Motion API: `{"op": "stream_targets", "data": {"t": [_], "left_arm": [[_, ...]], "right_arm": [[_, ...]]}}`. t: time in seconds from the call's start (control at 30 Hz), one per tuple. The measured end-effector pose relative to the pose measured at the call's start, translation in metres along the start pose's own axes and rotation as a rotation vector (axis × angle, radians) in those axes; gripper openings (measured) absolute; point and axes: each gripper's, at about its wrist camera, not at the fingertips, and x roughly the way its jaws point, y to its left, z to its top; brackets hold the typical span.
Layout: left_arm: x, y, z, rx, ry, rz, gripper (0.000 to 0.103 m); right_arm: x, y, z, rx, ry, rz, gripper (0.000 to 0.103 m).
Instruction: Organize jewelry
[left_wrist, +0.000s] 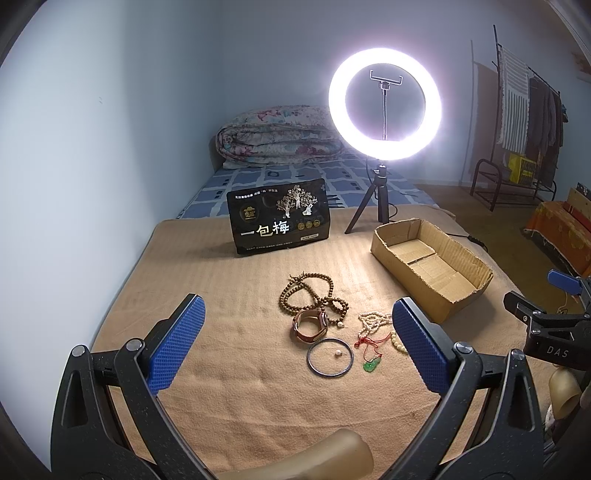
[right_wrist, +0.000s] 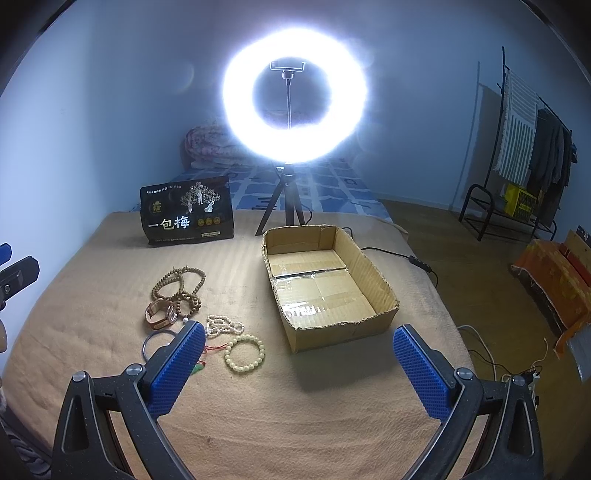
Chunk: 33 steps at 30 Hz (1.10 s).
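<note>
On the table (right_wrist: 258, 424) all the jewelry (left_wrist: 325, 325) lies loose, the box (right_wrist: 384, 295) is empty, and both my tools, left tool (left_wrist: 297, 345) and right tool (right_wrist: 299, 369), gape wide, holding nothing.

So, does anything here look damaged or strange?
The brown cardboard box has ragged, torn rims. The long wooden bead strand lies tangled, draped over the rose-gold watch. Nothing else stands out.
</note>
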Motion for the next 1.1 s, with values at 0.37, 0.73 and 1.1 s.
{"op": "stream_targets", "data": {"t": [0.37, 0.73, 1.1], "left_arm": [[0.000, 0.000, 0.000, 0.001, 0.001, -0.001, 0.103], [-0.002, -0.002, -0.001, 0.000, 0.010, 0.000, 0.103], [0.010, -0.001, -0.011, -0.006, 0.024, 0.006, 0.103]], "right_arm": [[0.000, -0.001, -0.002, 0.001, 0.005, 0.001, 0.103], [0.001, -0.001, -0.002, 0.007, 0.013, 0.001, 0.103], [0.002, -0.002, -0.002, 0.012, 0.020, 0.005, 0.103]]}}
